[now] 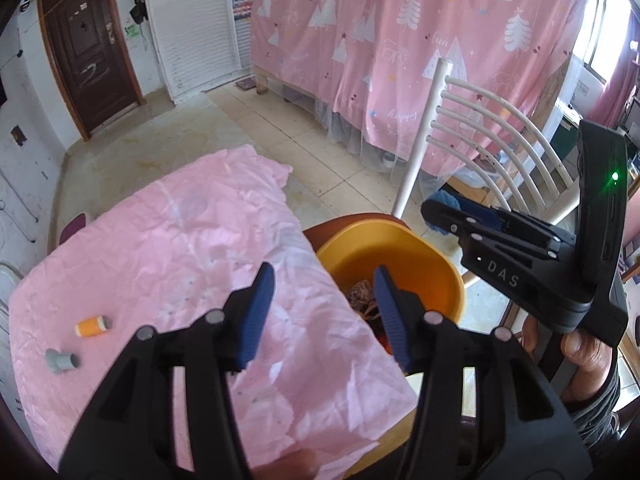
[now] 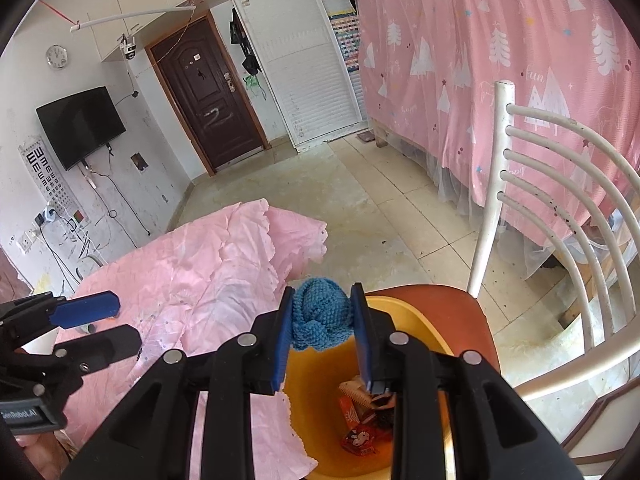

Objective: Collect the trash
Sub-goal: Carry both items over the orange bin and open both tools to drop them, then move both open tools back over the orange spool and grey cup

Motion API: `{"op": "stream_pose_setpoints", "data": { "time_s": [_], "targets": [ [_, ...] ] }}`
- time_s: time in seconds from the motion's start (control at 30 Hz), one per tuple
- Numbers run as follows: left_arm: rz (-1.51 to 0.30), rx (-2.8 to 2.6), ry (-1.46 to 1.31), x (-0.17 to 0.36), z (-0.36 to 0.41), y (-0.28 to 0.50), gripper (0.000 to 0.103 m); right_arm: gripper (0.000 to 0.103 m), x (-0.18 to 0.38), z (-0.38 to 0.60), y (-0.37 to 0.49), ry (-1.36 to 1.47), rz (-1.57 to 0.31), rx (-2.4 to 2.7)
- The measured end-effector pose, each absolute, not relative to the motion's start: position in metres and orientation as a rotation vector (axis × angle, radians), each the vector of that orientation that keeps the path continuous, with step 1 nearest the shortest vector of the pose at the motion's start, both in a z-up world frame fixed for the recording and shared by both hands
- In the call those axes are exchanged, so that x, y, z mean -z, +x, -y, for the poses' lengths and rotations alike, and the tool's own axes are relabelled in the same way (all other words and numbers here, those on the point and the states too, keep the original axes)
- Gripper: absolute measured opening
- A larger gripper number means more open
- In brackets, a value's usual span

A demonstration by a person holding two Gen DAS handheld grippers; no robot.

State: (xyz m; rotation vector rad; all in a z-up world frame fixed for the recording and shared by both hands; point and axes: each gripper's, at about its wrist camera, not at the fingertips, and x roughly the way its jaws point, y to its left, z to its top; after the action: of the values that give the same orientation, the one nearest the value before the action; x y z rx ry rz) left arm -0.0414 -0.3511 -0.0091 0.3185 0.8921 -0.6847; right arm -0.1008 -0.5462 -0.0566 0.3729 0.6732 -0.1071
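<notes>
- While the left tool hangs with jaws half apart and nothing between them, it sits over the line where the table's pink cloth meets the orange bin.
- Far left on the cloth: an orange spool and a grey pipe fitting, near each other, well apart from the bin. Whether they count as trash I cannot tell.
- Bin stands on a red-brown chair seat, just beside the table edge; white chair back to the right.
- Inside the bin: crumpled wrappers, red and patterned, low in the bottom; details soft.
- Right tool is clamped narrow on a blue knitted ball, pads pressing both its sides. Ball sits above the bin's far rim.
- The ball: coarse teal yarn, knotted, soft; it bulges past the pads.
- Step in hand, as I judge it: drop the ball into the bin. Bring it over the bin's middle first, then part the jaws fully, since yarn may snag on the ribbed pads.
</notes>
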Motion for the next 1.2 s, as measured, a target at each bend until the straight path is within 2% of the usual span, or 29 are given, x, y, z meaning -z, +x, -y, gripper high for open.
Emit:
{"op": "stream_pose_setpoints", "data": {
  "time_s": [0.23,0.37,0.5,1.07,1.2],
  "targets": [
    [-0.876,0.65,0.264,0.001,0.316,-0.034,0.05,0.021,0.051,0.524,-0.091,0.334,-0.687,0.111],
    [-0.863,0.625,0.233,-0.004,0.294,-0.029,0.054,0.03,0.047,0.514,-0.086,0.319,-0.687,0.123],
    [-0.855,0.601,0.199,-0.007,0.271,-0.023,0.054,0.036,0.044,0.507,-0.082,0.316,-0.685,0.134],
    [-0.871,0.447,0.041,-0.003,0.164,0.01,0.055,0.037,0.02,0.391,-0.016,0.155,-0.715,-0.028],
    [-0.884,0.396,0.008,0.002,0.138,0.021,0.061,0.037,0.021,0.361,0.001,0.123,-0.731,-0.071]
  ]
}}
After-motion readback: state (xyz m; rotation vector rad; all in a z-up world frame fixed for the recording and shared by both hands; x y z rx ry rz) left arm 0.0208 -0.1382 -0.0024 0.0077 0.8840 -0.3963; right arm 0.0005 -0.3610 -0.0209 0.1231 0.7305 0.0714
